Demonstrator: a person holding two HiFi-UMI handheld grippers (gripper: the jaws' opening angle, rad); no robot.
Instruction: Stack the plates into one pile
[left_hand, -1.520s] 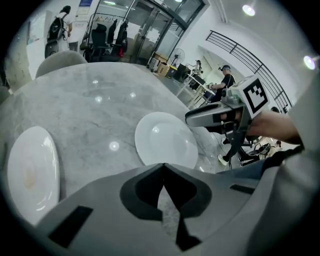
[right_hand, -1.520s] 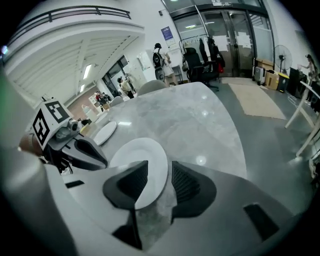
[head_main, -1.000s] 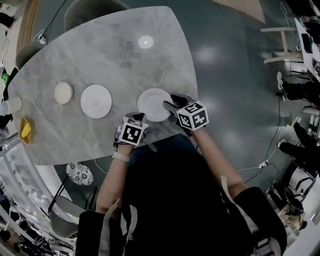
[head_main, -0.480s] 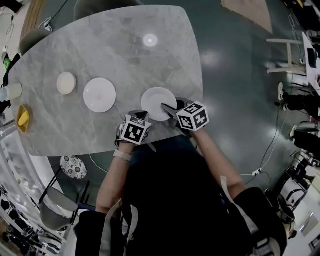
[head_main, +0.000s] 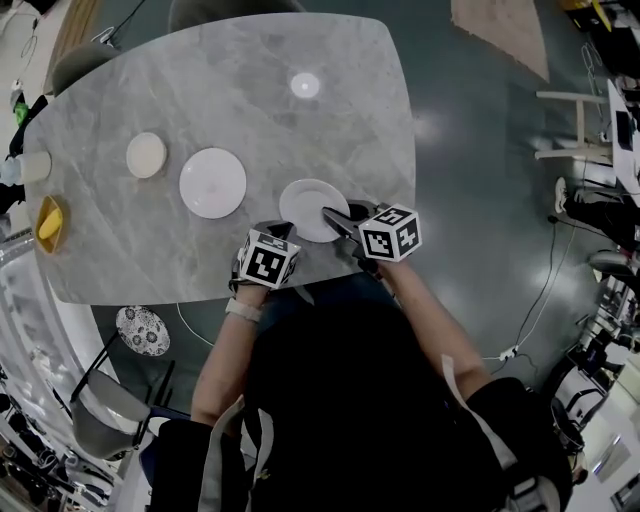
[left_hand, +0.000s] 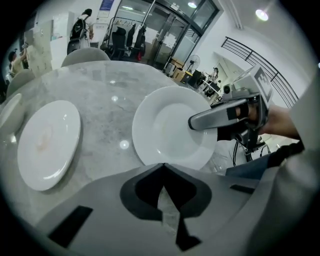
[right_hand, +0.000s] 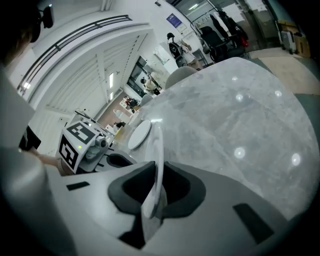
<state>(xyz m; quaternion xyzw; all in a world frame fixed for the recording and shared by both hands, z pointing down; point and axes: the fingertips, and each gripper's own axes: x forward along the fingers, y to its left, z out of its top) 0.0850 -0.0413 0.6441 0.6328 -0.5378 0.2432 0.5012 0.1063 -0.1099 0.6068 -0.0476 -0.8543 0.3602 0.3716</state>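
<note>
The nearest plate (head_main: 305, 205) is at the near edge of the desk (head_main: 250, 90). Its right rim is pinched in the jaws of the right gripper (head_main: 336, 216), which are clenched on it, and along those jaws the rim shows edge-on. To do this well, I'd lift it just clear, keep it level, carry it across in front of the left jaws, and lower it centred onto the middle plate (head_main: 213, 183). The left gripper (head_main: 270, 233) hovers just short of the held plate, jaws closed on nothing. I count three plates: the held one, the middle one ahead-left of the left jaws, and a small cream plate (head_main: 146, 155) beyond. There are two grippers.
</note>
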